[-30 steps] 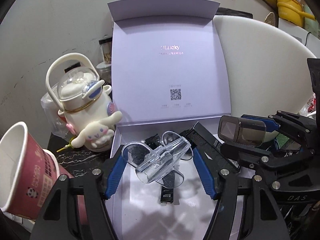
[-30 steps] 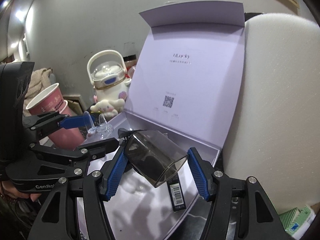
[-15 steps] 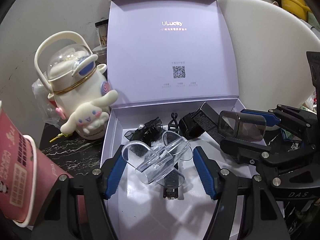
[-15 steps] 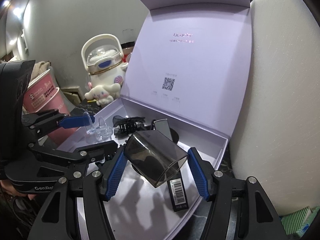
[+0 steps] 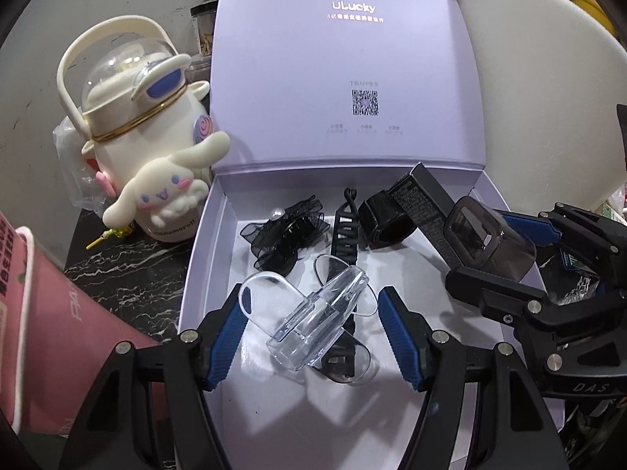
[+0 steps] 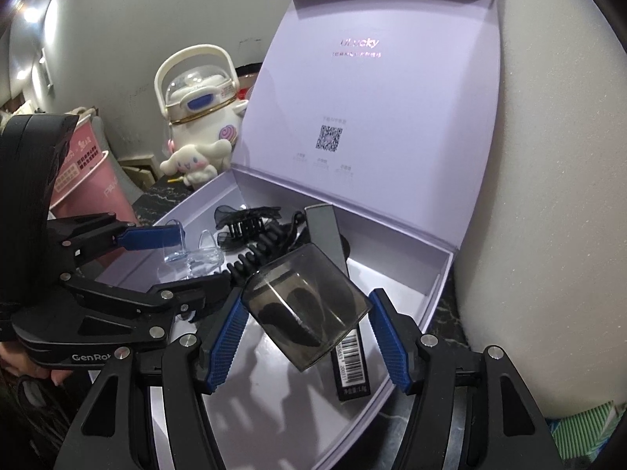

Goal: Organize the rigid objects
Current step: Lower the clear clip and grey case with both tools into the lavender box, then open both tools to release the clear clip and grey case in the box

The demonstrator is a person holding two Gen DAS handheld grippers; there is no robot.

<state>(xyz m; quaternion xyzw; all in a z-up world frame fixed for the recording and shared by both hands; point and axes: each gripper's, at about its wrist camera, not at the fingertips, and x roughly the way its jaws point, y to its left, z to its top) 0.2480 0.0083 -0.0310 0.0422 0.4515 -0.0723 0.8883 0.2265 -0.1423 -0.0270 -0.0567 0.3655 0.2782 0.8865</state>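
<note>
An open lavender box [image 5: 203, 243] with its lid [image 5: 352, 58] upright fills both views. My left gripper [image 5: 313, 325] is shut on a clear acrylic piece [image 5: 313, 317], held just over the box floor. To its right, my right gripper [image 5: 495, 250] is shut on a smoky grey translucent cup [image 5: 490, 243]. In the right wrist view that cup [image 6: 309, 309] sits between the blue pads of the right gripper [image 6: 307, 333]; the left gripper [image 6: 176, 262] with the clear piece [image 6: 196, 258] is at the left. Inside lie a black mesh bow [image 5: 286, 235], a black toothed clip [image 5: 345, 227] and a long black carton [image 6: 348, 372].
A cream character bottle [image 5: 149, 149] stands left of the box on the dark marble top [image 5: 129, 274]. A pink paper cup [image 5: 58, 333] is at the near left. A white foam panel [image 6: 548, 196] rises behind and right of the box. A hand [image 6: 23, 364] grips the left tool.
The left gripper has sunk toward the box floor and tipped downward, still holding the clear piece. The right gripper has barely shifted and tilted slightly down, keeping the smoky cup.
</note>
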